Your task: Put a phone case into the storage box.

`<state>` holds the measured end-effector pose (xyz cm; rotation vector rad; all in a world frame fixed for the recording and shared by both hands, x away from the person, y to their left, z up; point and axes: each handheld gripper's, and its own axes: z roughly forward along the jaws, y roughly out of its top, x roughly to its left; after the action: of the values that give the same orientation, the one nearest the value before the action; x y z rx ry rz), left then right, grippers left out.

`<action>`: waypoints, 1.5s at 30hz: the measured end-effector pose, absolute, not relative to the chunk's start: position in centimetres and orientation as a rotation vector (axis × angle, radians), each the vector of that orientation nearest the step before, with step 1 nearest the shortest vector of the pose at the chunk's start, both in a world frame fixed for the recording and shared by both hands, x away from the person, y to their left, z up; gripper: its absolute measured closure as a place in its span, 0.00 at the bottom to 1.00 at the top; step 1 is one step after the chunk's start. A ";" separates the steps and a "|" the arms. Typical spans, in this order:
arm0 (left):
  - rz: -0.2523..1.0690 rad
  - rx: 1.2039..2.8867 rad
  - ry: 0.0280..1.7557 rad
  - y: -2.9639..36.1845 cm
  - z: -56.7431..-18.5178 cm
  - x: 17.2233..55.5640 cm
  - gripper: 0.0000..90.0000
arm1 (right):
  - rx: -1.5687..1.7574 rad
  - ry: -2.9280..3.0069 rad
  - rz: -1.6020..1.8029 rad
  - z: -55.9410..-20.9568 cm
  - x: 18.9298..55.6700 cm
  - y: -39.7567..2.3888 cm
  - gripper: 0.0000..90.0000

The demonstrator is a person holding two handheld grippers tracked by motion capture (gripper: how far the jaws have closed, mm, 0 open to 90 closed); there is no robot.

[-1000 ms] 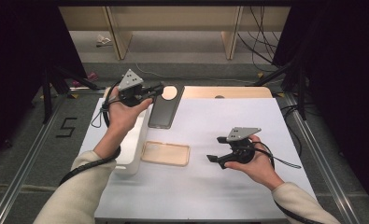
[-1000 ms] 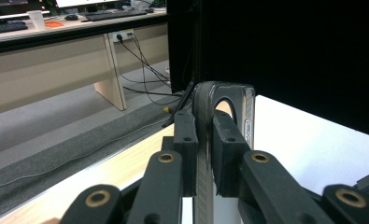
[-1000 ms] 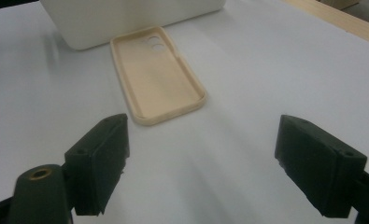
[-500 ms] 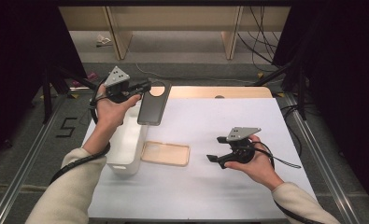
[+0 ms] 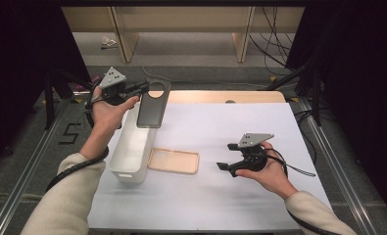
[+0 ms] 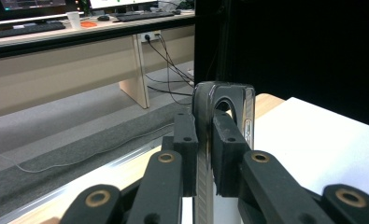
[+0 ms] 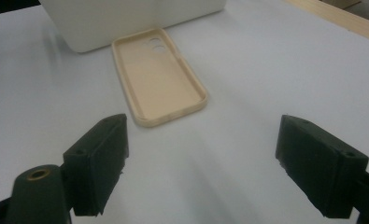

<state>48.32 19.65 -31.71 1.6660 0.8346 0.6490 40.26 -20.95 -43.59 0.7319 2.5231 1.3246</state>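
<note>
We are looking down on a white worktop [image 5: 220, 196] where a person is working with a gripper in each hand. A white bin [image 5: 131, 152] is sitting directly below the left gripper [image 5: 143, 88], and a tan phone case [image 5: 174, 161] is lying open side up just ahead of the right gripper [image 5: 225, 168].

The left gripper is being held high, its jaws clamping a dark phone case [image 5: 152, 104] by its top edge beside the round camera opening, so the case is hanging down over the far end of the bin. In the left gripper view the case [image 6: 205, 154] is standing edge-on, squeezed between the pads.

The right gripper is hovering low over the worktop with its jaws spread wide and holding nothing.

We are judging that the dark case is being carried to the bin. To do this well, we would be centring the hanging case over the opening, lowering until its bottom edge is inside the walls, and only then loosening the jaws.
</note>
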 end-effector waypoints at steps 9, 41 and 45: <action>0.665 1.655 0.857 20.8 -31.6 48.7 0.90 | 0.732 2.521 1.327 -43.6 40.3 -21.0 0.20; 0.693 1.661 0.912 22.7 -32.6 51.3 0.90 | 0.738 2.524 1.337 -43.7 40.4 -21.0 0.21; 0.698 1.666 0.924 22.9 -32.9 51.6 0.90 | 0.738 2.524 1.340 -43.7 40.4 -21.0 0.20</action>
<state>51.65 22.86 -32.88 1.6659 0.9241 0.6980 40.40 -20.98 -43.65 0.7376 2.5243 1.3395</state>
